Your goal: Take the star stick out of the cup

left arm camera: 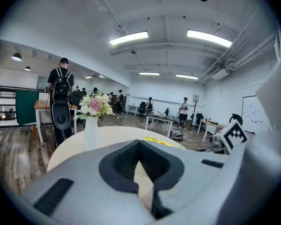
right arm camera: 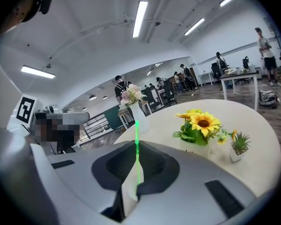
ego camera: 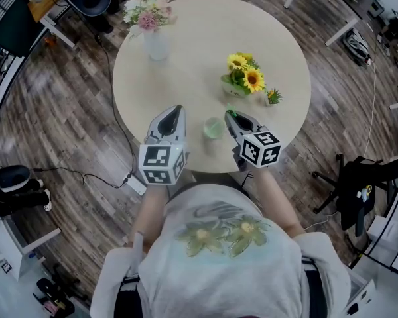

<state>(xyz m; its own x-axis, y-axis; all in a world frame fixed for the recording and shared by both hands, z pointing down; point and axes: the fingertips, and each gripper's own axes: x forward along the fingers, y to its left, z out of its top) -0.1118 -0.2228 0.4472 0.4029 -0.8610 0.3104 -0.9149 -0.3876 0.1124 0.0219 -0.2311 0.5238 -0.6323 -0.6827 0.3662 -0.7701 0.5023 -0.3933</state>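
Note:
A pale green translucent cup (ego camera: 213, 128) stands on the round beige table (ego camera: 199, 38), near its front edge, between my two grippers. My right gripper (ego camera: 229, 114) sits just right of the cup and is shut on a thin green stick (right arm camera: 137, 144). In the right gripper view the stick rises straight up out of the closed jaws. Its star end is not visible. My left gripper (ego camera: 178, 109) hovers just left of the cup. In the left gripper view its jaws are shut with nothing between them.
A sunflower pot (ego camera: 244, 81) and a small succulent pot (ego camera: 273, 98) stand behind the right gripper. A white vase of pink flowers (ego camera: 156, 42) is at the table's far left. Chairs, desks and floor cables ring the table, and people stand in the room beyond.

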